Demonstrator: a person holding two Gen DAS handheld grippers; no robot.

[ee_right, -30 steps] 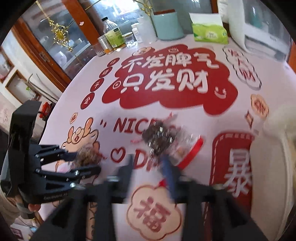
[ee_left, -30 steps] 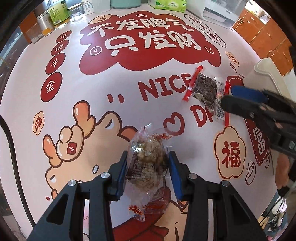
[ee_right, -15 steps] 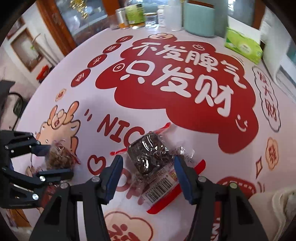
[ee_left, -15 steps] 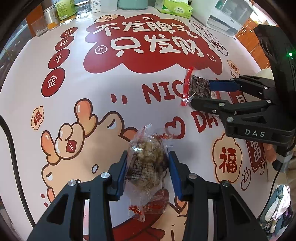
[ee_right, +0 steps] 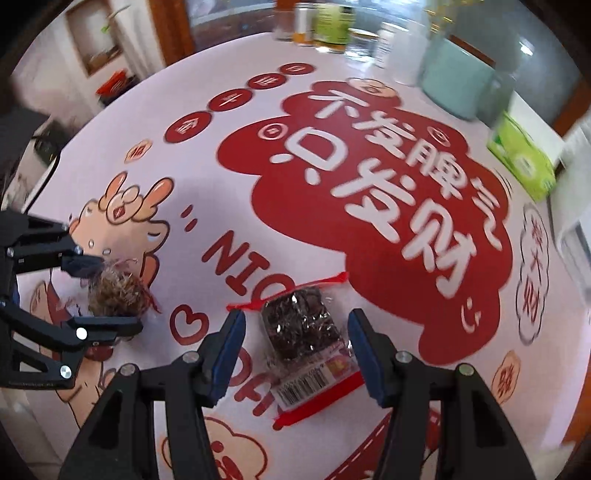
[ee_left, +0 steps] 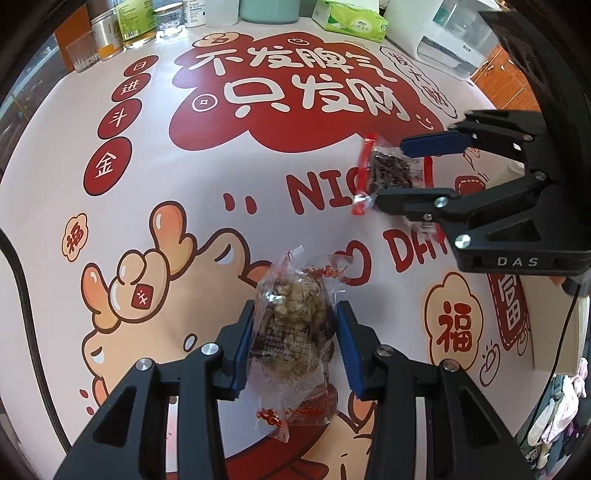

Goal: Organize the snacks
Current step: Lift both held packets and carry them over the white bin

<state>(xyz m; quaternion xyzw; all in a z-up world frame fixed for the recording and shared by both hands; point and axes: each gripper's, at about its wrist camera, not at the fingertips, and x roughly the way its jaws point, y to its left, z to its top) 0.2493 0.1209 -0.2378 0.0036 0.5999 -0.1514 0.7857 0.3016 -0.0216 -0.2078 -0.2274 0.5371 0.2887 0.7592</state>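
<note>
**Straddling the dark snack, brown one already gripped**

Clamping a clear-wrapped brown snack (ee_left: 291, 325), the left gripper (ee_left: 293, 341) presses its blue pads (ee_left: 243, 347) against both sides of the packet. Wrapper bulges above and below the pads; a red-printed sealed end trails toward the camera. Packet sits low over the cartoon figure printed on the tablecloth (ee_left: 155, 192).

Right gripper (ee_right: 295, 349) points down over the dark snack packet (ee_right: 304, 332). Jaws stand apart on either side of it, a clear gap between each pad and the wrapper, no contact seen. Packet lies flat on the cloth, red-edged, barcode label at the end nearest the camera, across the red "NICE DAY" lettering.

In the left wrist view the right gripper (ee_left: 391, 168) enters from the right, one finger each side of the same dark packet (ee_left: 391, 171). The two snacks lie well apart.

Back edge of table: green tissue pack (ee_left: 351, 20), teal container (ee_left: 267, 9), jars and a glass (ee_left: 83, 55). Right wrist view is somewhat blurred toward the far edge.
</note>
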